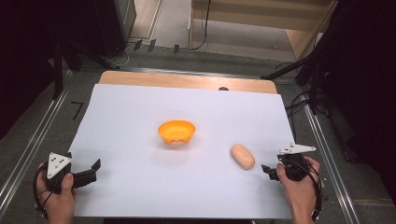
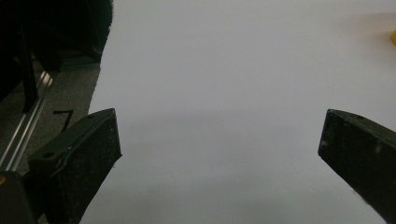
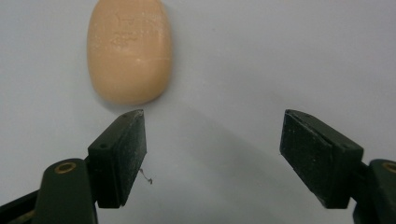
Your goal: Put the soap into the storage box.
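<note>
Now | soap bar (image 3: 129, 50): peach oval, embossed, lying flat | right gripper (image 3: 212, 154): parted, empty

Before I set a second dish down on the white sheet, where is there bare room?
The widest bare patches lie left of the orange bowl and along the sheet's far edge. It is tighter between the bowl, the peach soap bar and the right gripper.
</note>
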A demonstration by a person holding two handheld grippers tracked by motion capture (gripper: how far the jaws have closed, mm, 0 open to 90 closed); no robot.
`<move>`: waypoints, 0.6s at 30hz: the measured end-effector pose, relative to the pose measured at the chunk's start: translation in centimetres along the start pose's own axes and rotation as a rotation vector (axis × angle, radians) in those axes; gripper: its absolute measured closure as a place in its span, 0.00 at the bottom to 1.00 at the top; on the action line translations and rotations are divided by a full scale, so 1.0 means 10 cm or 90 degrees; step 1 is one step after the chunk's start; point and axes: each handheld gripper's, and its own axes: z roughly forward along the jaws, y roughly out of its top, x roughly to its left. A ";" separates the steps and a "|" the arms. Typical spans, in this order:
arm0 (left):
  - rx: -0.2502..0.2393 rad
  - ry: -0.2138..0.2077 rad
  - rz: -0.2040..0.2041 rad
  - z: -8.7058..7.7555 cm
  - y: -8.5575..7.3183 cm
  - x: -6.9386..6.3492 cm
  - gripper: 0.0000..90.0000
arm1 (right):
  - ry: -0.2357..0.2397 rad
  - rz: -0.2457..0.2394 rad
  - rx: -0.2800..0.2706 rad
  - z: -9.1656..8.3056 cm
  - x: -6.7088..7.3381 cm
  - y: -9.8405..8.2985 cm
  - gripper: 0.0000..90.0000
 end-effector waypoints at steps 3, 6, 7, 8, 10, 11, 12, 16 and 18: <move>0.003 0.002 0.004 0.00 0.00 0.00 0.00 | 0.007 -0.013 0.010 0.03 0.03 0.08 0.27; 0.003 0.001 0.009 0.00 0.00 -0.01 0.00 | 0.018 -0.018 0.016 0.07 0.07 0.17 0.27; 0.002 0.001 0.011 0.00 0.00 -0.01 0.00 | 0.020 -0.017 0.022 0.08 0.09 0.19 0.27; 0.002 0.001 0.012 0.00 0.00 -0.01 0.00 | 0.023 -0.020 0.023 0.09 0.10 0.22 0.27; 0.003 0.002 0.013 0.00 0.00 -0.02 0.00 | 0.027 -0.019 0.028 0.12 0.13 0.27 0.27; 0.004 0.002 0.016 0.00 0.00 -0.02 0.00 | 0.032 -0.020 0.031 0.13 0.15 0.29 0.27; 0.004 0.002 0.016 0.00 0.00 -0.02 0.00 | 0.034 -0.022 0.033 0.15 0.16 0.31 0.26; 0.004 0.005 0.016 0.00 0.00 -0.02 0.00 | 0.045 -0.024 0.042 0.21 0.22 0.41 0.26; 0.004 0.005 0.016 0.00 0.00 -0.02 0.00 | 0.044 -0.027 0.049 0.25 0.24 0.45 0.26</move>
